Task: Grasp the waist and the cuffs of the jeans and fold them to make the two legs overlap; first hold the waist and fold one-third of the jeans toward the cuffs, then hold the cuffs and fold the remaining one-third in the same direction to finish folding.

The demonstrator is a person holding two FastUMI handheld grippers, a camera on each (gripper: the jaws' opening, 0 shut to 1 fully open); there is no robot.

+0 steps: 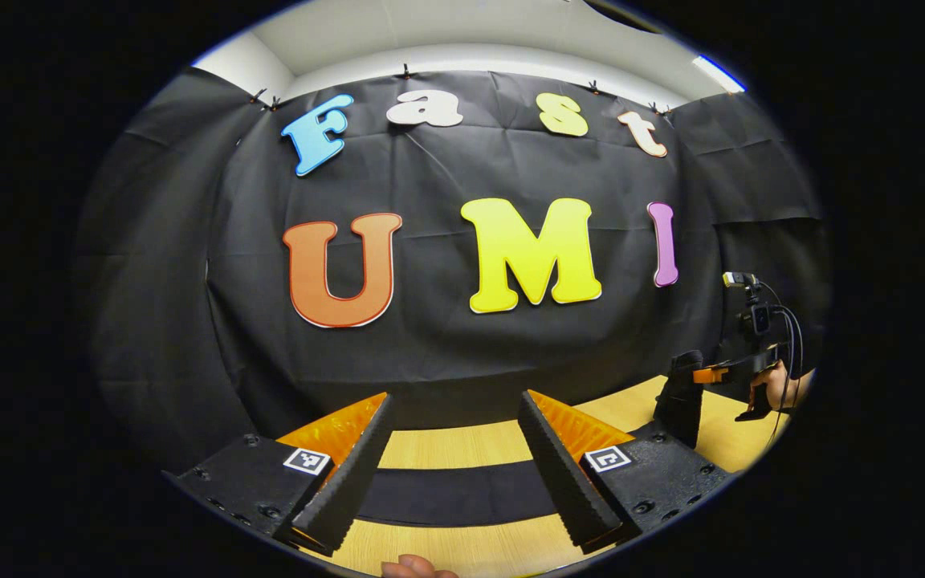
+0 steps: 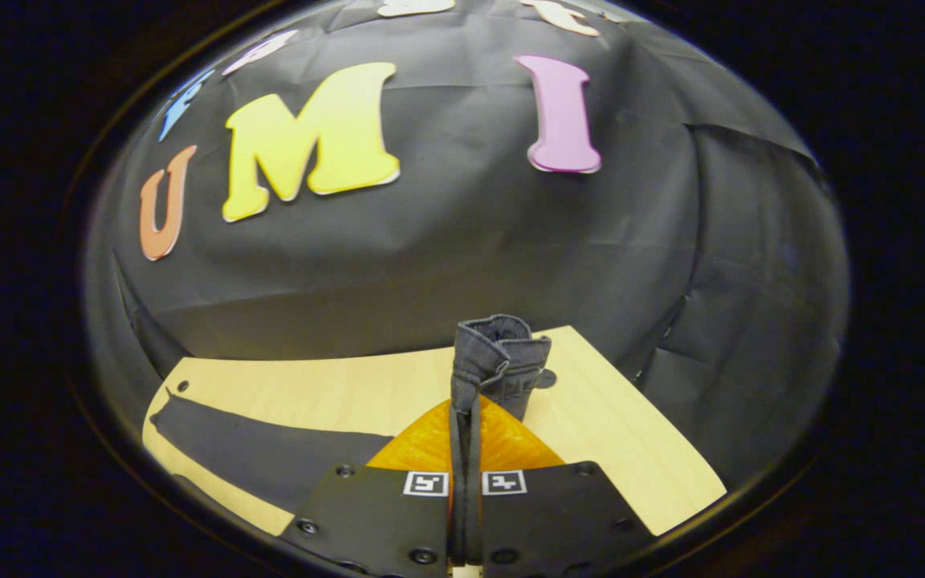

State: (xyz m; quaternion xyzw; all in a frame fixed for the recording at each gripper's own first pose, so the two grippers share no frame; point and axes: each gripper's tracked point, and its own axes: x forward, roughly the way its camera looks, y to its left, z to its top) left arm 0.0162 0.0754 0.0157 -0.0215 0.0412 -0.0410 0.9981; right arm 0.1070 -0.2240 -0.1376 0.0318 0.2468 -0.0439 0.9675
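Observation:
The dark jeans [image 2: 270, 449] lie as a long strip across the light wooden table [image 2: 631, 449]. My right gripper [image 2: 466, 405] is shut on one thick end of them, and a bunch of that denim [image 2: 499, 353] sticks up past the fingertips, lifted off the table. My left gripper [image 1: 456, 397] hangs open above the table, and a flat band of the jeans [image 1: 454, 494] lies below, between its fingers, untouched. In the left gripper view the right gripper [image 1: 719, 373] stands at the far right in a hand [image 1: 784, 385], with dark cloth [image 1: 679, 397] hanging from it.
The black cloth wall [image 2: 446, 241] stands close behind the table's far edge and wraps around its right side. A hole [image 2: 186, 385] marks the table's far left corner. A fingertip [image 1: 414, 568] shows at the bottom edge of the left gripper view.

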